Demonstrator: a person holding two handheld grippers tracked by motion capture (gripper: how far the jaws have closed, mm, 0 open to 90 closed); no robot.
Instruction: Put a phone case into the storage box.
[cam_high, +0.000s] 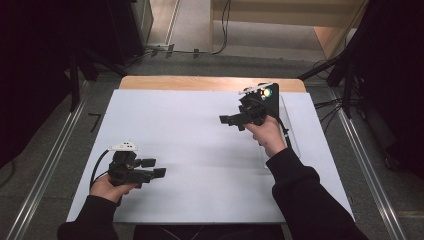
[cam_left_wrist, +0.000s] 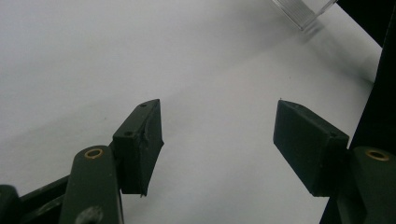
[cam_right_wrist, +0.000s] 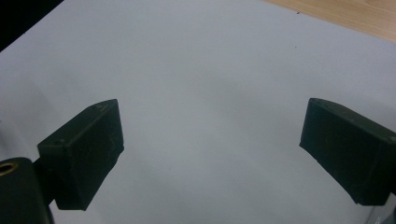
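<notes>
My left gripper (cam_high: 154, 167) rests low over the white sheet (cam_high: 200, 150) near the front left, held in a hand and pointing right. Its jaws stand apart with nothing between them, as the left gripper view (cam_left_wrist: 219, 135) confirms. My right gripper (cam_high: 231, 120) hovers over the right back part of the sheet, pointing left, held in a hand with a dark sleeve. Its jaws are wide apart over bare white sheet in the right gripper view (cam_right_wrist: 210, 140), and they hold nothing.
A clear plastic box (cam_high: 290, 130) lies at the right edge of the sheet, and its corner (cam_left_wrist: 303, 11) appears in the left gripper view. A strip of wooden table (cam_high: 200, 82) runs along the back. Metal rails (cam_high: 45, 165) flank the table.
</notes>
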